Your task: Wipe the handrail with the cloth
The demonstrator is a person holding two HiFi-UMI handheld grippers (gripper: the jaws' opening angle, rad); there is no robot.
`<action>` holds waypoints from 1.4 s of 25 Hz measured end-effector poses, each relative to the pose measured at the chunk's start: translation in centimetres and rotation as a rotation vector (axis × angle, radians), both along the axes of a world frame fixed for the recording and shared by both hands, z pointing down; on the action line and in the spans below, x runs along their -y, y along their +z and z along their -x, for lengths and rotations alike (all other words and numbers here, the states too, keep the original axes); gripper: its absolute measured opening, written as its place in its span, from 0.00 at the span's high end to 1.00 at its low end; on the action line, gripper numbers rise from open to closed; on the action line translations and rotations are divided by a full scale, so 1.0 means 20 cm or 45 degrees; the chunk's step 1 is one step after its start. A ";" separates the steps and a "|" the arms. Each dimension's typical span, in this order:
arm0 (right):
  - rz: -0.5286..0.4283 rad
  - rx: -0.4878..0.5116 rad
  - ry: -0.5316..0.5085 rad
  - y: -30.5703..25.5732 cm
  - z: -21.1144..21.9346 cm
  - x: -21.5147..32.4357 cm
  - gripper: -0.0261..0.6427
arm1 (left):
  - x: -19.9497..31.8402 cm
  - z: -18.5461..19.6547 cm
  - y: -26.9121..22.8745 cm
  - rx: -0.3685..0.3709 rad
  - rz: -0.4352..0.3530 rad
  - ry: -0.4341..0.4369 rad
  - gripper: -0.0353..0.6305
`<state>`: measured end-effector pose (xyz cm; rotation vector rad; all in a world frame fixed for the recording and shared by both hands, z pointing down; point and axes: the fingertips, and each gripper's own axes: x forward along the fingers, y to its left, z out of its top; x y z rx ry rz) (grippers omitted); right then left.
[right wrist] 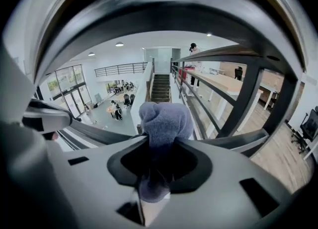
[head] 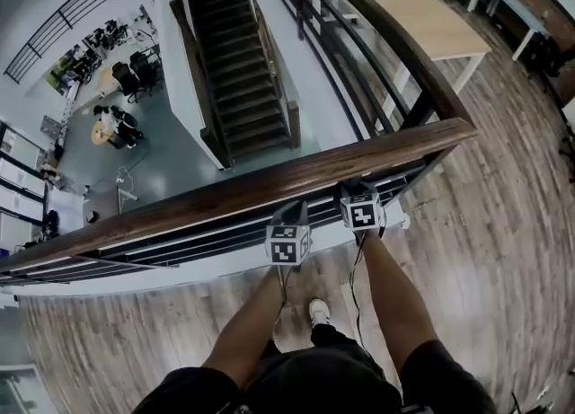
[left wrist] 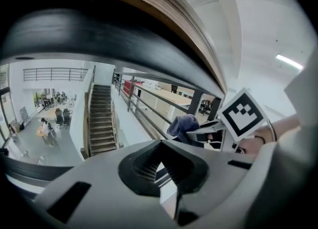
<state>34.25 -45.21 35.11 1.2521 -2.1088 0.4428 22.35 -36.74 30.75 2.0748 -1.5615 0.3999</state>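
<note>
Two grippers sat close together at the wooden handrail [head: 269, 183], toward its right-hand corner, where a second rail ran off along the landing's edge. Behind them lay a plank floor [head: 490, 251]. Beyond the black balusters a dark staircase [head: 234, 71] dropped to a grey lower hall, where people sat round a small table [head: 106, 129]. A long pale table [head: 422, 17] stood on the landing past the corner.

The right gripper [right wrist: 159, 151] had its jaws pinching a blue-grey cloth [right wrist: 166, 121], which bunched out ahead of them just under the rail. The left gripper [left wrist: 160, 146] had its jaws pressed together with nothing between them.

From above, the rail hid both sets of jaws and the cloth, and only the marker cubes and forearms showed. I could not tell whether the cloth touched the rail's underside. The handrail's left end ran out of sight, and the people below were too small to make out.
</note>
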 end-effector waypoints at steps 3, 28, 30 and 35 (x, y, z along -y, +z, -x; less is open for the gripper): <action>0.002 -0.051 0.049 0.01 -0.22 0.09 0.81 | 0.05 -0.17 0.00 -0.009 0.007 0.050 0.95; -0.064 -0.136 0.364 -0.02 -1.19 0.52 0.81 | 0.14 -0.85 0.08 -0.029 0.008 0.355 0.95; -0.128 -0.151 0.342 -0.05 -1.14 0.49 0.81 | 0.10 -0.77 0.11 -0.031 0.009 0.324 0.95; -0.269 -0.045 0.189 -0.12 -0.73 0.23 0.81 | -0.03 -0.48 0.15 -0.072 -0.011 0.218 0.95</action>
